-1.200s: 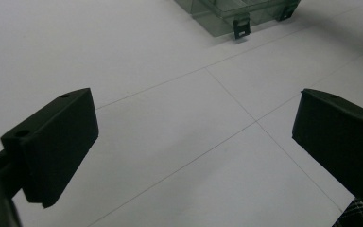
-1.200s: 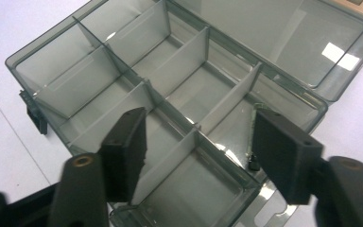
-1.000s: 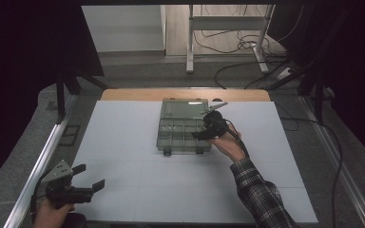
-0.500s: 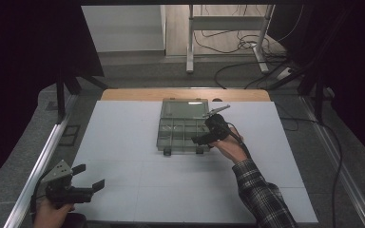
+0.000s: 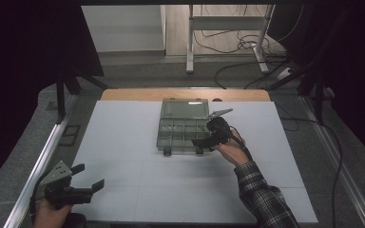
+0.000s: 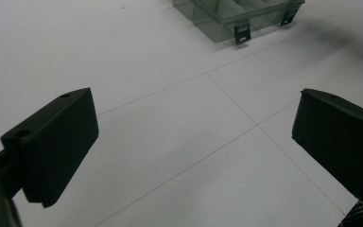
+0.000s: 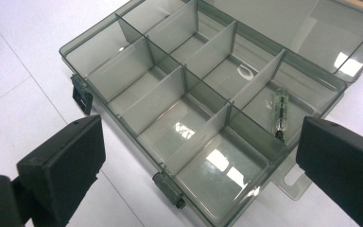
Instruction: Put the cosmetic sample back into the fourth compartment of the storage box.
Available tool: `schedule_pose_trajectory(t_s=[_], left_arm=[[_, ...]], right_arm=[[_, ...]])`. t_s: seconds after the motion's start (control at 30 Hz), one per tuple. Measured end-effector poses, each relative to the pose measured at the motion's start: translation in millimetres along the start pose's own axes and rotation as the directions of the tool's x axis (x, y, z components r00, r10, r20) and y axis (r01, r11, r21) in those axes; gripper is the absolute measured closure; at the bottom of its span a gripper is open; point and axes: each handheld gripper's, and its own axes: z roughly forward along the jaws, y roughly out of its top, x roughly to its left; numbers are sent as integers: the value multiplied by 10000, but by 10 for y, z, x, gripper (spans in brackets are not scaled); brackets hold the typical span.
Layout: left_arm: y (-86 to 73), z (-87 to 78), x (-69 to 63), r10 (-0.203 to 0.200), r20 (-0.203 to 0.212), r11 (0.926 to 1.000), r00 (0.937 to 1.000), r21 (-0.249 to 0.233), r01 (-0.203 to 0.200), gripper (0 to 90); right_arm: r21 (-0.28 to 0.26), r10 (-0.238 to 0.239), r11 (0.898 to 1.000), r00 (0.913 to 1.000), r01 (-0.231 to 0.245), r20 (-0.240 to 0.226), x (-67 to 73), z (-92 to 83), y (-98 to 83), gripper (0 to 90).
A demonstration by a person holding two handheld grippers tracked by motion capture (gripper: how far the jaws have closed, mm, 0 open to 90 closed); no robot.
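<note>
Currently lying in a rear compartment of the open organiser box [image 7: 189, 109], beside its hinged lid: one small glass tube [image 7: 280, 115], released. Right gripper [image 5: 208, 137], hovering over the box's right end, has just been opening its jaws wide, nothing between them. Judged step: placement finishing; next, withdrawing clear of the dividers. Left gripper [image 5: 83, 183] is idling agape, empty, well nearer the person than the box on the tabletop [image 5: 123, 142]. Right gripper view alone is resolving the tube.

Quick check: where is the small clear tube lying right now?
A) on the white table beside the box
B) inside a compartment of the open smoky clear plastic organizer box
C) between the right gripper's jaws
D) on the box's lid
B: the small clear tube lies in a compartment of the smoky clear plastic organizer box, clear of the right gripper and its wide-open jaws.
</note>
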Motion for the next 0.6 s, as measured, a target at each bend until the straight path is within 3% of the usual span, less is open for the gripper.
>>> schedule_pose_trajectory(t_s=[0.6], left_arm=[[-12,-21,4,-8,105,10000,9999,55,8,16]], right_arm=[[-258,-311,9992,9995,313,104,137,-194,-60,5]])
